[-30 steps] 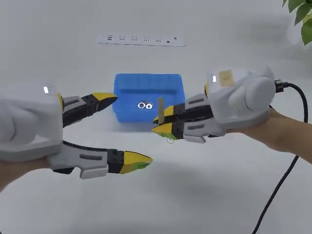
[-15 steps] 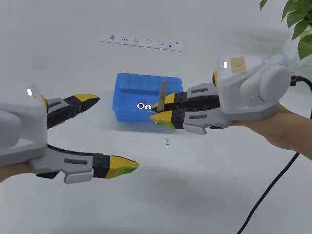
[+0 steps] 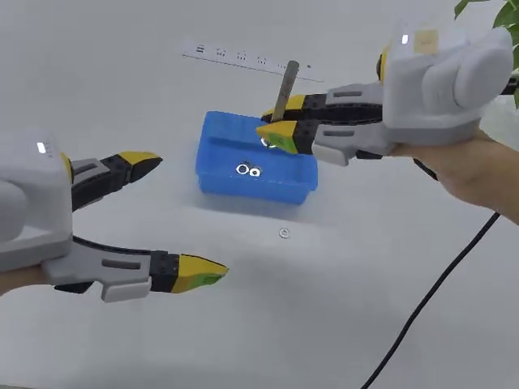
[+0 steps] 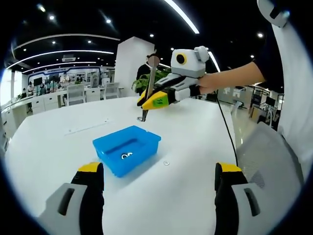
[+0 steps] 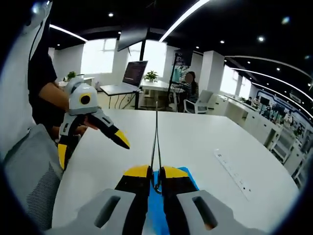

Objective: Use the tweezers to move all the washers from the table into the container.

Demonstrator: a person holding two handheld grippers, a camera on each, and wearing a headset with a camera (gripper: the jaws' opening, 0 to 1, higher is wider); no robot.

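Observation:
A blue container sits mid-table with two washers inside; in the left gripper view the container lies ahead. One washer lies on the white table just in front of it, seen too as the washer. My right gripper is shut on the tweezers, which stand upright above the container's far side; something small glints at their lower tip. The right gripper view has the tweezers between closed jaws. My left gripper hangs open at the left, holding nothing.
A white power strip lies at the back of the table. A black cable trails from the right gripper across the right side. Plant leaves show at the top right. A chair stands by the table's edge.
My right gripper has risen with the tweezers and moved away from the table washer to above the container. The left gripper stays open at the left. The head camera has shifted.

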